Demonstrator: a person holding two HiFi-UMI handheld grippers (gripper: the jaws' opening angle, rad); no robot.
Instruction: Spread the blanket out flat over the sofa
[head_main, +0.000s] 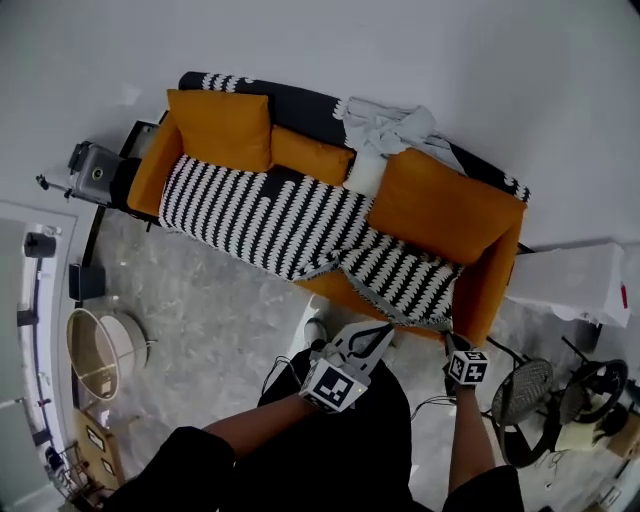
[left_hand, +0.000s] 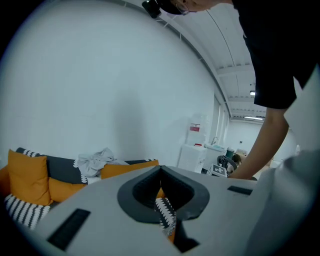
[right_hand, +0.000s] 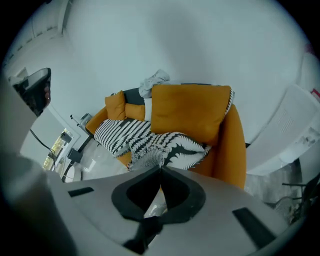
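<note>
Gripping the blanket (head_main: 300, 225) by its front hem, with both tools held low before the sofa (head_main: 490, 285). In the left gripper (left_hand: 160, 170): clenched on a striped strip of the fabric, hanging down behind the tips. In the right gripper (right_hand: 160, 170): clenched tight as well, on the pale fringed edge near the sofa's arm. Side by side, apart from each other. Just beyond, sagging over the seat front and rumpled at that end. Farther on, draped black-and-white across the seat, flatter toward the far arm. Behind that, leaning on the backrest: orange cushions (head_main: 220, 128), large at each end, small between. Higher, bunched on the backrest top: a grey cloth (head_main: 385, 128). Last, a white wall (head_main: 450, 60).
</note>
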